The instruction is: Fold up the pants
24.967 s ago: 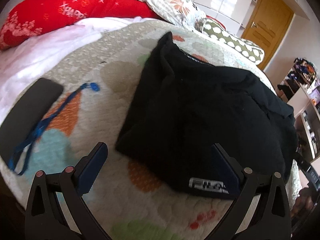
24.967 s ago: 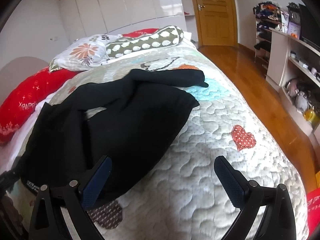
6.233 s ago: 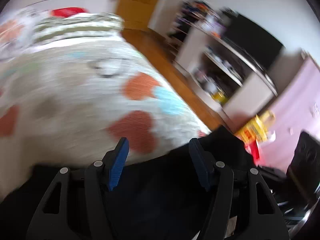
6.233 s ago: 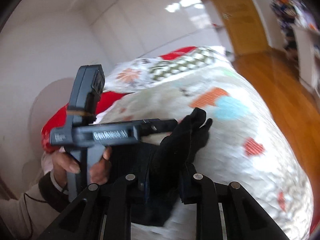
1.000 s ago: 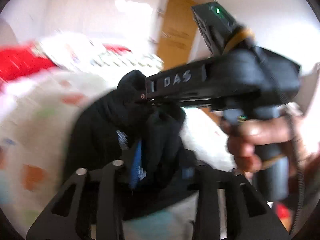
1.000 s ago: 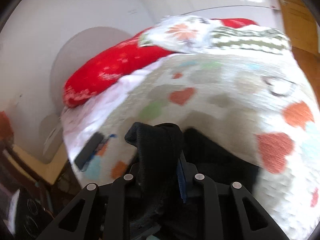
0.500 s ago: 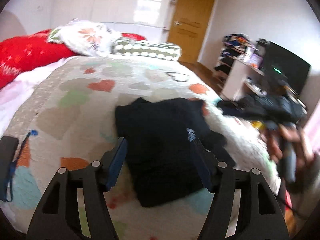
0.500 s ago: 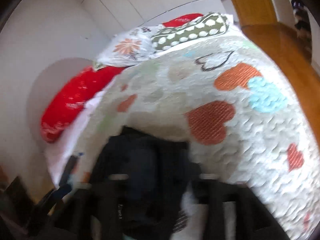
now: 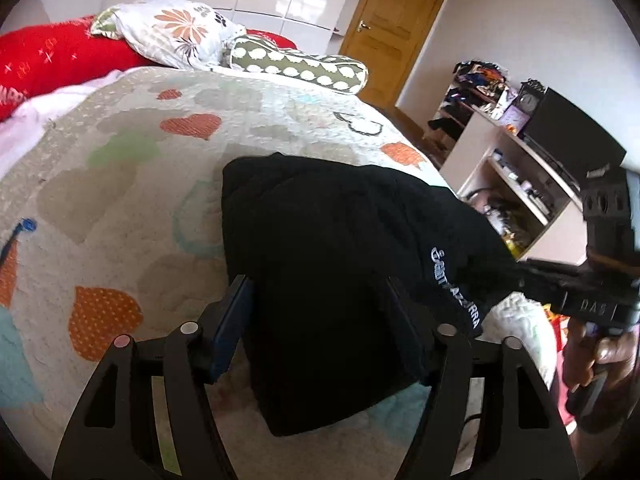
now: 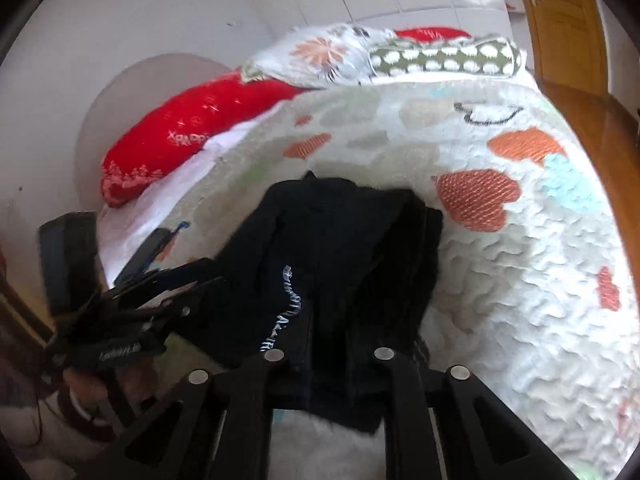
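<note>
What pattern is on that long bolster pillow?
Olive green with white spots; the bolster pillow shows best in the left wrist view.

pants (image 9: 328, 264) on quilt (image 9: 120, 184), pillows (image 9: 180, 32) behind

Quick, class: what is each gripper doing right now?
Left gripper: open, jaws just widening astride the folded black pants.
Right gripper: jaws just closing, shut on the pants.

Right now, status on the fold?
Left hand-held gripper open, jaws just widened, folded pants between them. Right hand-held gripper just closed on pants edge. Nothing in the way.
</note>
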`<state>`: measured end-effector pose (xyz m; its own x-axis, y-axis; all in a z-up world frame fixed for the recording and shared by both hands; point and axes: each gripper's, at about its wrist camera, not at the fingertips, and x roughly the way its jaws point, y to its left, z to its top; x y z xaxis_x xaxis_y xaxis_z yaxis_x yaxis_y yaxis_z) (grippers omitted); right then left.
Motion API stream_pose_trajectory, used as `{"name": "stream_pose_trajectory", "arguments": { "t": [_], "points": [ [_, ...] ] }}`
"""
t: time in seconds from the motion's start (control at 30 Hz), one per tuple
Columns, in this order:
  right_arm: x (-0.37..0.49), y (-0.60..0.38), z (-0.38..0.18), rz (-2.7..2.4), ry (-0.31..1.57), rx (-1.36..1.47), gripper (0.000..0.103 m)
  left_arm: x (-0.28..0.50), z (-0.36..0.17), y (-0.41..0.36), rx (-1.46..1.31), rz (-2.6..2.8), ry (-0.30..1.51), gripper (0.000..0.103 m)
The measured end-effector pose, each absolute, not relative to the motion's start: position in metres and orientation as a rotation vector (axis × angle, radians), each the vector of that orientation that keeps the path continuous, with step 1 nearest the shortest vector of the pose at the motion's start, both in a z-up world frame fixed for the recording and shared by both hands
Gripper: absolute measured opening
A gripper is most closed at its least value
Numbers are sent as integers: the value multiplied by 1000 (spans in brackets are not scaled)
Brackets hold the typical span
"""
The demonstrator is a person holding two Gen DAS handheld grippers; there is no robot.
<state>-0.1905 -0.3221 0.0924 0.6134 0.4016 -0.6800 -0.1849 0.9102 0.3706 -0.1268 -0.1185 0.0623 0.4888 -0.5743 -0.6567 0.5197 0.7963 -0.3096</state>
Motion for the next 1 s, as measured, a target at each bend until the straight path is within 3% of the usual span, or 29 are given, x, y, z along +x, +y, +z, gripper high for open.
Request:
{"name": "stream_pose_trajectory", "arguments": {
  "t": [0.2, 0.27, 0.53, 0.73, 0.87, 1.0],
  "points": [
    [-176, -338, 56, 274, 898, 416, 19, -124, 58, -125, -17, -625, 846, 69],
    [-182, -346, 70, 225, 878, 399, 33, -125, 67, -121, 6, -607, 817, 69],
    [-162, -323, 120, 237, 718, 311, 34, -100, 79, -131, 18, -540, 799, 69],
    [-114, -294, 94, 207, 782, 259, 34, -101, 51, -143, 32, -544, 866, 70],
    [-104, -314, 62, 195, 828, 357, 28, -100, 42, -142, 13, -540, 855, 79],
    [-108, -322, 65, 219, 819, 401, 28, -94, 42, -139, -20, -551, 887, 79]
  ]
}}
